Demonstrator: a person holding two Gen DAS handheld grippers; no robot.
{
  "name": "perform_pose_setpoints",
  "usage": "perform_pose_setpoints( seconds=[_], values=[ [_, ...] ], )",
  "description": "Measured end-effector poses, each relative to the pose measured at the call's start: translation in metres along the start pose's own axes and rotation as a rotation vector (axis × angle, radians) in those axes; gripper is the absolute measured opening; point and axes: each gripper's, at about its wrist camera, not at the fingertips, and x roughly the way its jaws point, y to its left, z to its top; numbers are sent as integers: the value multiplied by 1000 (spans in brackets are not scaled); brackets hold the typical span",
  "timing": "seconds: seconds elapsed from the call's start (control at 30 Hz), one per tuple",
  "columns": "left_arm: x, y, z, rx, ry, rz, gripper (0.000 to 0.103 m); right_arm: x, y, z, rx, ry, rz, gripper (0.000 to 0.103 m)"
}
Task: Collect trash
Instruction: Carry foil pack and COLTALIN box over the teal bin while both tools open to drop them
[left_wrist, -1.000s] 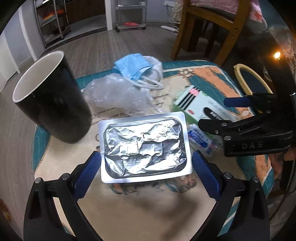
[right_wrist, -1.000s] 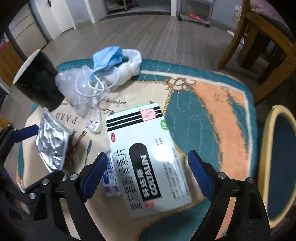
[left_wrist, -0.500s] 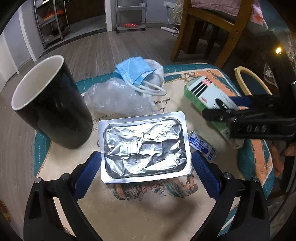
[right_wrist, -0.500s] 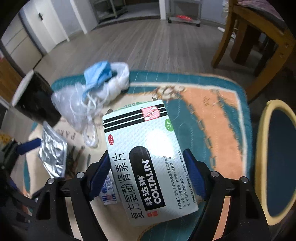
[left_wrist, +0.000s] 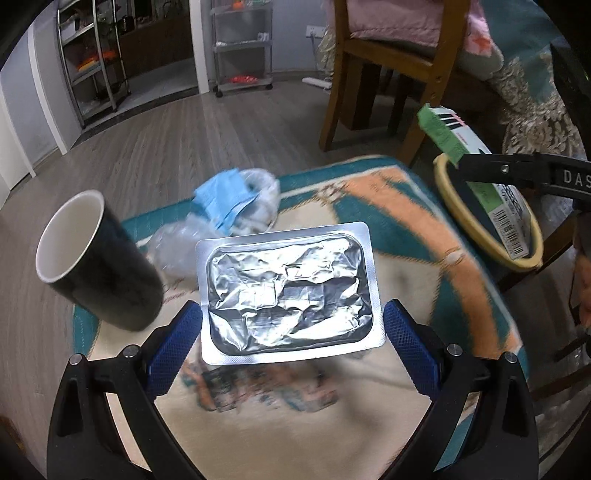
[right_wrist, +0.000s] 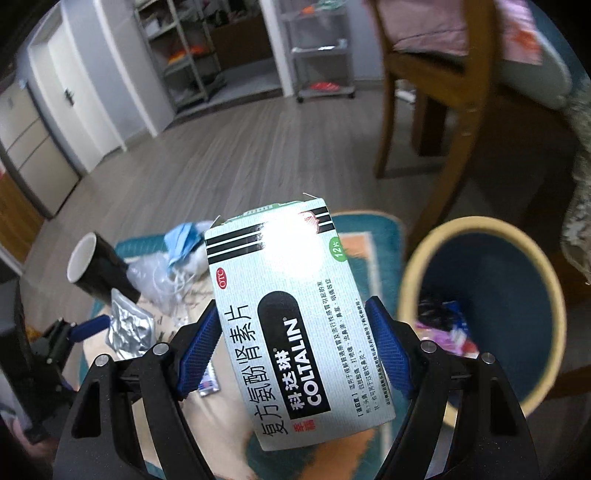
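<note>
Here both grippers carry trash clear of the table (left_wrist: 369, 435), which fits a run toward the bin (right_wrist: 480, 229) standing just off the table's right edge, blue inside with a pale rim and some wrappers already at its bottom. The right gripper (right_wrist: 295, 350) has just been closing, and its blue pads now press the two long sides of the medicine box (right_wrist: 295, 314), held flat with its printed face up and its far end pointing away; the box looks close to the bin's rim, so I judge the drop is the next step. The left gripper (left_wrist: 291, 332) stands fairly wide, its pads against the short edges of the foil pill sheet (left_wrist: 288, 291), gripped level above the patterned cloth. Left on the table at the far left are the black cup (left_wrist: 96, 262), a crumpled clear plastic bag (left_wrist: 177, 247) and a blue face mask (left_wrist: 225, 199), with a small sachet (right_wrist: 207, 384) lying near the right gripper.
</note>
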Motion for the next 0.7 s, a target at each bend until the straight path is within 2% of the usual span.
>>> perform_pose_setpoints(
  seconds=[0.33,0.53,0.7],
  values=[
    [-7,-59,30,72,-67,-34,96,-54,-80,0,93,-95,-43,78],
    [-9,-105,53,119,-115,-61,96,-65,-124,-6,140,-106,-102,78],
    [-3,-151,70,133,-138,-122,97,-69,-171,-11,231,-108,-115,79]
  ],
)
